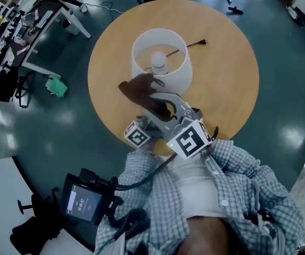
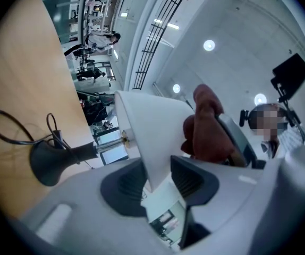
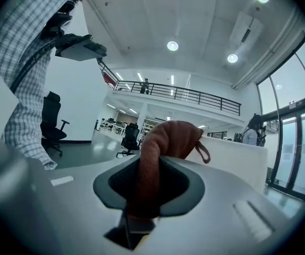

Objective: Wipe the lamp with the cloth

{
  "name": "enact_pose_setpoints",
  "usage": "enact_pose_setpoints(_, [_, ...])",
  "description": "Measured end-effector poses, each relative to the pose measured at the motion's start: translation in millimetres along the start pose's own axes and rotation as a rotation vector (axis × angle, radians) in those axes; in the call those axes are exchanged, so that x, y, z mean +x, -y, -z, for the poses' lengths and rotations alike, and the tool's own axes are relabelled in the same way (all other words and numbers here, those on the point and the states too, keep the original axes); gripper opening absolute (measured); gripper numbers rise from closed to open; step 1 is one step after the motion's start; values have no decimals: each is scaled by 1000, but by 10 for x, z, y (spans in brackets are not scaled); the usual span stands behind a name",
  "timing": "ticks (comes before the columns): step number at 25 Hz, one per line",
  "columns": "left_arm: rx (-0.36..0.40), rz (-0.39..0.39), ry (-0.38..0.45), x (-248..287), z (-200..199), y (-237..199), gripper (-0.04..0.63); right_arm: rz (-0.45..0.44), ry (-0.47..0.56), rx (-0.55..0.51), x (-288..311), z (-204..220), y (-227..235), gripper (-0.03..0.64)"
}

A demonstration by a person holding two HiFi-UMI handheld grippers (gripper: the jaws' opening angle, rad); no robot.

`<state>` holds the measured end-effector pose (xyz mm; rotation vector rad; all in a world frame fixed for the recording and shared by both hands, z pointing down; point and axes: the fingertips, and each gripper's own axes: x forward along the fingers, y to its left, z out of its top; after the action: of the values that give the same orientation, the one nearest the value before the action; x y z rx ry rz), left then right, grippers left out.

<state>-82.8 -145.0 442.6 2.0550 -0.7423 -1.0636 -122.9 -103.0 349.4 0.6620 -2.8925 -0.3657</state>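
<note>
No legible text, brand or number appears in any view. Head view: the two cubes, one at the left (image 1: 137, 135) and one at the right (image 1: 190, 139), carry black-and-white square marker patterns, not lettering. The small screen (image 1: 85, 201) at lower left shows pale characters too small to read.

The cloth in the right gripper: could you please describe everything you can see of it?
The cloth is a reddish-brown, soft, towel-like fabric with a small loop at one corner. It is bunched into a thick fold; the right gripper is shut on that fold, with the bunched end rising above the jaws. In the head view it looks darker and lies against the near outer side of the white lampshade, above the round wooden table.
</note>
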Motion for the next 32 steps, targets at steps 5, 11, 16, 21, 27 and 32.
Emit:
enact_pose_setpoints(5, [1, 7, 1, -40, -4, 31, 138, -24, 6, 15, -57, -8, -7, 91])
enact_pose_setpoints(11, [3, 5, 2, -47, 13, 51, 138, 27, 0, -7, -340, 40, 144, 91])
enact_pose_setpoints(16, [4, 4, -2, -69, 32, 90, 138, 172, 35, 125, -742, 49, 470, 89])
enact_pose_setpoints(21, [-1, 5, 3, -50, 45, 130, 137, 303, 36, 189, -1078, 166, 896, 87])
enact_pose_setpoints(27, [-8, 5, 6, -81, 50, 172, 137, 374, 47, 226, -1240, 372, 1598, 87])
enact_pose_setpoints(32, [-2, 0, 14, -81, 54, 185, 137, 186, 10, 254, -925, 447, 2103, 87])
